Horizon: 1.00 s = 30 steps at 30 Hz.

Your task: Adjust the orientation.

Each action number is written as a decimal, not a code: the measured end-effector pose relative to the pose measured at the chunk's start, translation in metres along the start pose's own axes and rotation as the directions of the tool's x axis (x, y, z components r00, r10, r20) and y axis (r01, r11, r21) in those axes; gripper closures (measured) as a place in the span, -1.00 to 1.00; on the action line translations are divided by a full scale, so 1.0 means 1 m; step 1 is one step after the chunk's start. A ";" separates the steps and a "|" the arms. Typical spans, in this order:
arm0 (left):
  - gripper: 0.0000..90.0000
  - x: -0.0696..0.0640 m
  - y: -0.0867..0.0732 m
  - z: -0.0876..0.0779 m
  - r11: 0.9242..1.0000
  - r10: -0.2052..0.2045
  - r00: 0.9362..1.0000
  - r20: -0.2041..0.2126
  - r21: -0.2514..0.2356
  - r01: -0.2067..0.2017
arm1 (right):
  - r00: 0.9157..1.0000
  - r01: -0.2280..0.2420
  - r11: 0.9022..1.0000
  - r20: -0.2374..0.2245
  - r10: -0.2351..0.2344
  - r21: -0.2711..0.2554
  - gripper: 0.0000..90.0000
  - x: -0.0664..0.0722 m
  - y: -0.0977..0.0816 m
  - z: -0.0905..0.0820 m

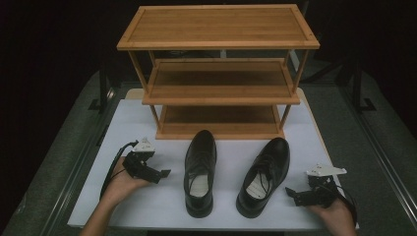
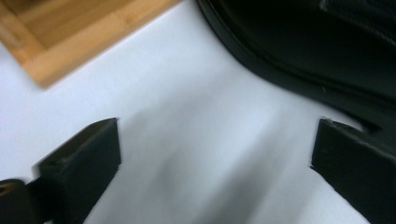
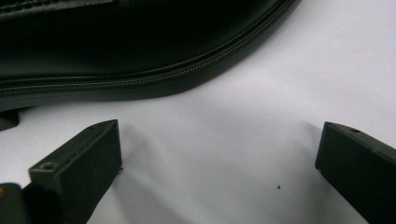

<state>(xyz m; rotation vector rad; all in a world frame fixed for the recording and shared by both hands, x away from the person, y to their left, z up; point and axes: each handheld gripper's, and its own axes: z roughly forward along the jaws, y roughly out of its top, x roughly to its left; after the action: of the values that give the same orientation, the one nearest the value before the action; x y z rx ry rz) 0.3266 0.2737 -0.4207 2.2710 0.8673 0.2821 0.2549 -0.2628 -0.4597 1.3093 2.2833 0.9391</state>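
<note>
Two black leather shoes stand side by side on the white table, toes toward the rack. My left gripper lies to the left of the left shoe, pointing at it, jaws open and empty. In the left gripper view the gripper frames bare table, with the shoe's side just beyond. My right gripper rests to the right of the right shoe, near its heel. Its jaws are also open; in the right gripper view the gripper is a short way from the shoe's sole edge.
A three-shelf bamboo rack stands at the back of the table, right behind the shoes' toes; its bottom corner is in the left gripper view. Dark floor surrounds the table. A person's hands hold both grippers near the front edge.
</note>
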 end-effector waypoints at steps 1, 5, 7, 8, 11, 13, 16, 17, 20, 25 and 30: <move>-0.99 -0.002 -0.003 -0.002 1.000 0.001 1.000 -0.007 -0.002 -0.001 | 1.000 -0.002 1.000 -0.001 0.002 0.000 -1.00 0.000 0.000 0.000; -0.99 -0.008 -0.019 -0.011 1.000 0.004 0.999 -0.035 0.011 -0.003 | 1.000 -0.001 1.000 0.000 0.001 0.001 -1.00 0.000 0.000 0.000; -0.99 -0.011 -0.027 -0.013 1.000 0.008 0.999 -0.046 0.020 -0.007 | 1.000 0.000 1.000 0.001 0.000 0.002 -1.00 0.000 0.000 0.000; -0.99 -0.011 -0.027 -0.013 1.000 0.008 0.999 -0.046 0.020 -0.007 | 1.000 0.000 1.000 0.002 0.000 0.003 -1.00 0.001 0.000 0.000; -0.99 -0.016 -0.045 -0.020 0.998 0.032 0.996 -0.080 0.050 -0.028 | 1.000 0.000 1.000 0.002 0.000 0.004 -1.00 0.001 0.000 0.000; -0.99 -0.018 -0.053 -0.023 0.999 0.031 0.997 -0.076 0.041 -0.028 | 1.000 0.000 1.000 0.002 0.000 0.005 -1.00 0.001 0.000 0.000; -0.99 -0.019 -0.061 -0.024 0.999 0.041 0.996 -0.077 0.026 -0.039 | 1.000 0.000 1.000 0.001 0.000 0.005 -1.00 0.000 0.000 0.000; -0.99 -0.018 -0.066 -0.023 0.999 0.036 0.997 -0.065 0.005 -0.035 | 1.000 -0.001 1.000 0.001 0.001 0.006 -1.00 0.000 0.000 0.000; -0.99 -0.016 -0.071 -0.023 0.999 0.019 0.998 -0.052 -0.029 -0.021 | 1.000 -0.004 1.000 -0.004 0.004 0.003 -1.00 0.000 0.001 -0.001; -0.99 -0.016 -0.071 -0.023 0.999 0.017 0.998 -0.052 -0.027 -0.018 | 1.000 0.006 1.000 -0.005 -0.006 0.006 -0.99 0.000 0.001 -0.001; -0.99 -0.016 -0.071 -0.022 1.000 0.017 0.998 -0.052 -0.025 -0.018 | 1.000 -0.019 1.000 -0.010 0.019 -0.016 -0.65 -0.005 0.002 -0.008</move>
<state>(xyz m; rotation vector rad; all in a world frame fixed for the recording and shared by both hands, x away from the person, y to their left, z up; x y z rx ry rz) 0.2689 0.3138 -0.4509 2.2569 0.8659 0.3599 0.2544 -0.2695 -0.4530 1.3249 2.2702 0.9701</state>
